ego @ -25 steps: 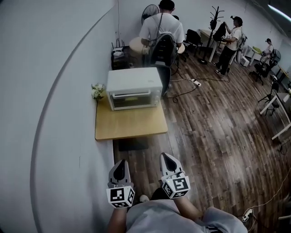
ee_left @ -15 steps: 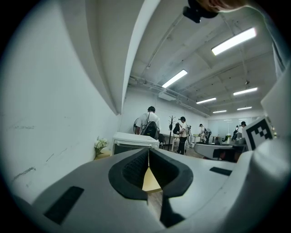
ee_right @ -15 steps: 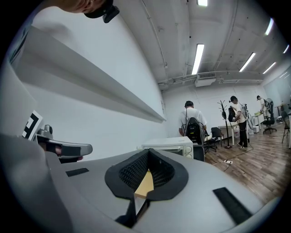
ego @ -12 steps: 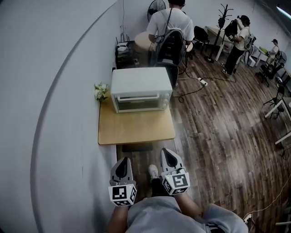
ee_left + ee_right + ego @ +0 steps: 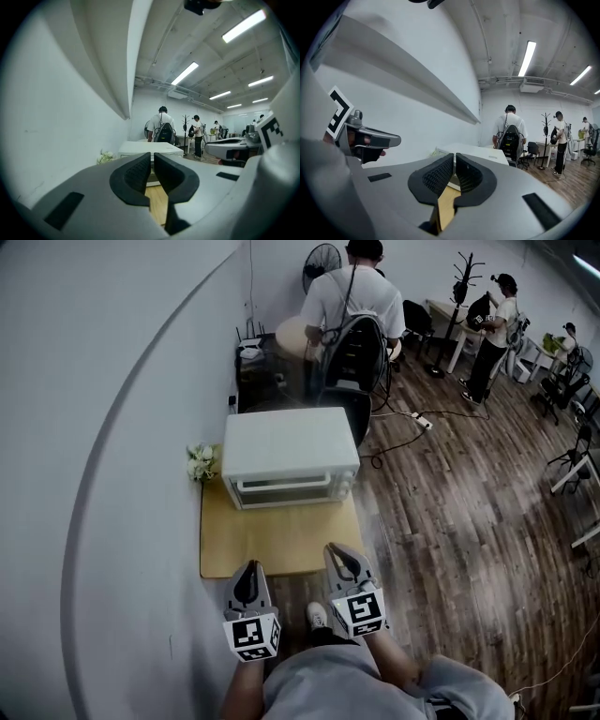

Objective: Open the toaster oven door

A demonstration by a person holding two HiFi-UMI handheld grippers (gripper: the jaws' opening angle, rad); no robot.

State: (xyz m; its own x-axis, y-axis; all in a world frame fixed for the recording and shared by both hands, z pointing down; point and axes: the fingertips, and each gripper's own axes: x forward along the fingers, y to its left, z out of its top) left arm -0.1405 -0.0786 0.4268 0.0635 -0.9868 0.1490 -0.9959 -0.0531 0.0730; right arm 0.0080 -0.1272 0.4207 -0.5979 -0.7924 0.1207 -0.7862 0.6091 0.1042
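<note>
The head view looks steeply down from above; both gripper views look forward from low, all sharing the far toaster oven [image 5: 291,457].

Both grippers are held out in front of the person's torso, side by side with a gap between them, and both point toward the table [image 5: 281,545]. The left gripper [image 5: 249,570] has its jaws pressed together with nothing between them. The right gripper [image 5: 337,554] is likewise closed and empty, and it reaches a little nearer the table than the left. Their tips seem to lie at the table's near edge, though the steep angle leaves it unclear whether they are over it. The left forearm [image 5: 240,696] and right forearm [image 5: 394,673] run back from the table toward the body.
</note>
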